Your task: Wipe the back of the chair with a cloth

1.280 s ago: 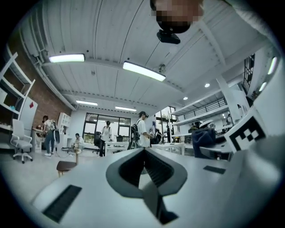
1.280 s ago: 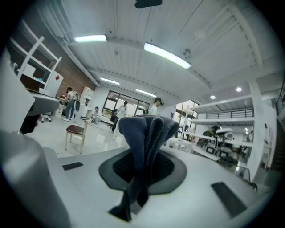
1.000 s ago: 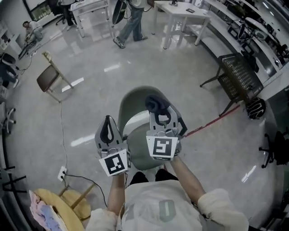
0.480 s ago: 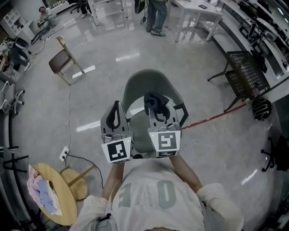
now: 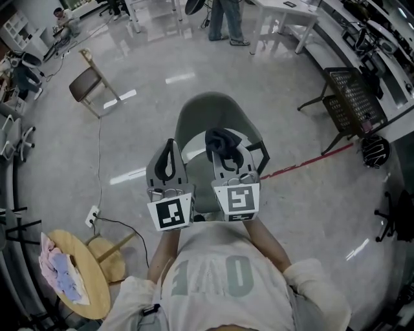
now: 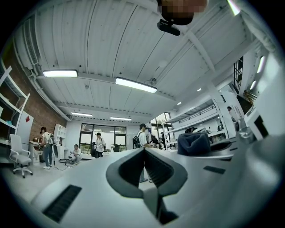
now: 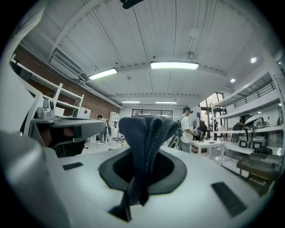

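2 grippers, 1 cloth, 1 grey-green chair under them; 2 more chairs stand well apart from it, a brown-seat chair upper left and a black mesh chair at right; left gripper has its jaws together w/ nothing between them; right gripper is clamped on the dark blue cloth, which bunches up over the jaw tips and trails down into the slot between them; in head view both grippers sit side by side, near each other, over the grey-green chair, cloth on the right one, above the chair's shell; can't tell whether cloth touches chair; bare shiny floor all round the chair, open on left, far side and right; a red line runs on the floor off to the right; a black cable leads to a socket at left; a round wooden stool w/ a pile of cloths sits lower left, near the person's left elbow; a white desk and a standing person are at the far edge
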A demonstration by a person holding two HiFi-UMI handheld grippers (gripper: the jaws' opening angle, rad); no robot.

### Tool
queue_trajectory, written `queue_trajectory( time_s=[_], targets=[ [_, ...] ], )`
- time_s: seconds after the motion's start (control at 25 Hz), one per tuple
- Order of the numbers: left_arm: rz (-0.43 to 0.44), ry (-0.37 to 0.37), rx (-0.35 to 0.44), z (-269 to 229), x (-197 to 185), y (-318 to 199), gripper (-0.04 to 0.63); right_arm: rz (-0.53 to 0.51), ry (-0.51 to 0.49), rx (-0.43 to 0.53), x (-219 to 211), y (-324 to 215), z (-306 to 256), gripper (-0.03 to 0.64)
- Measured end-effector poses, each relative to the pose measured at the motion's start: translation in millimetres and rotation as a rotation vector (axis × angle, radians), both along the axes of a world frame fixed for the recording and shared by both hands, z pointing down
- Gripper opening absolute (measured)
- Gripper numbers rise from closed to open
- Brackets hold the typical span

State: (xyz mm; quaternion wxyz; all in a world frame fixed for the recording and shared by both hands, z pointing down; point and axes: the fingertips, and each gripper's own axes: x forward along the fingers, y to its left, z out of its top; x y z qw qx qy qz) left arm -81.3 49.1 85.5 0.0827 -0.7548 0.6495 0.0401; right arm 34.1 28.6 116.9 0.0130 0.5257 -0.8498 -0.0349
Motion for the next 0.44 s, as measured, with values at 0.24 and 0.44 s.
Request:
queue_trajectory(
  time_s=[0.24,0.44],
  targets=[
    [0.007,0.005,-0.007,2.5,1.1,-2.2,0.015,0.006,0.010,-0.001,0.3,-1.3,1.6,0.058],
    [-0.005,0.008,-0.032,11.7,-5.1,-5.1,0.015,0.025,0.009,-0.020,-0.6,-2.7,11.6,0.058]
  ],
)
